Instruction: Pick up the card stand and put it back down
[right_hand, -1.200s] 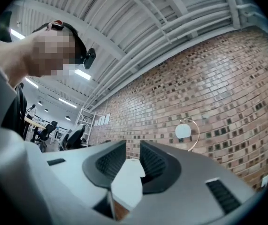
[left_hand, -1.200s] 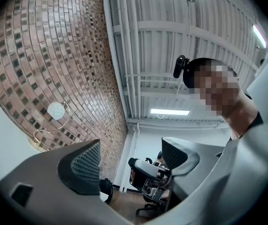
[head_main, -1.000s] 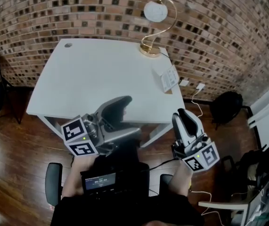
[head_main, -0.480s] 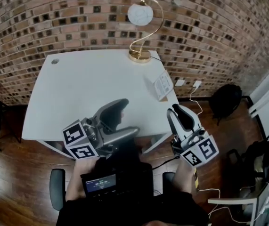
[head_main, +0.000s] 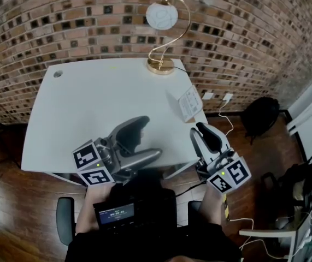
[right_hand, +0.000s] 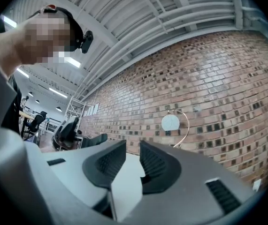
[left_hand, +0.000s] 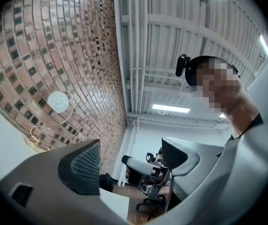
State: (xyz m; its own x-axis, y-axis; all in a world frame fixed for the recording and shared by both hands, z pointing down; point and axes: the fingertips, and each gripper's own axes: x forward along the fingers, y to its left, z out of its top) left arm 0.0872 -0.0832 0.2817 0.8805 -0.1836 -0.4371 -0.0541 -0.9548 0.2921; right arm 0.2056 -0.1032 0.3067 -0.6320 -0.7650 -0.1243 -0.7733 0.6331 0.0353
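While both grippers were held over the near edge of the white table (head_main: 90,102), neither of them touched the card stand (head_main: 189,101). The card stand, a small white piece with print on it, stood at the right edge of the table, about halfway between the near corner and the lamp (head_main: 162,37). The lamp, with a gold base and a round white globe, stood at the far edge, close to the brick wall (head_main: 63,26). The left gripper (head_main: 147,140) was near the middle of the near edge and pointed to the right. In the left gripper view its jaws stood wide apart and nothing was between them; only the room behind showed in the gap. The right gripper (head_main: 202,132) was by the near right corner, with the card stand beyond its tips and apart from them. In the right gripper view its jaws stood a narrow gap apart, and only the bare white table top showed between the pads (right_hand: 106,163), so it held nothing.
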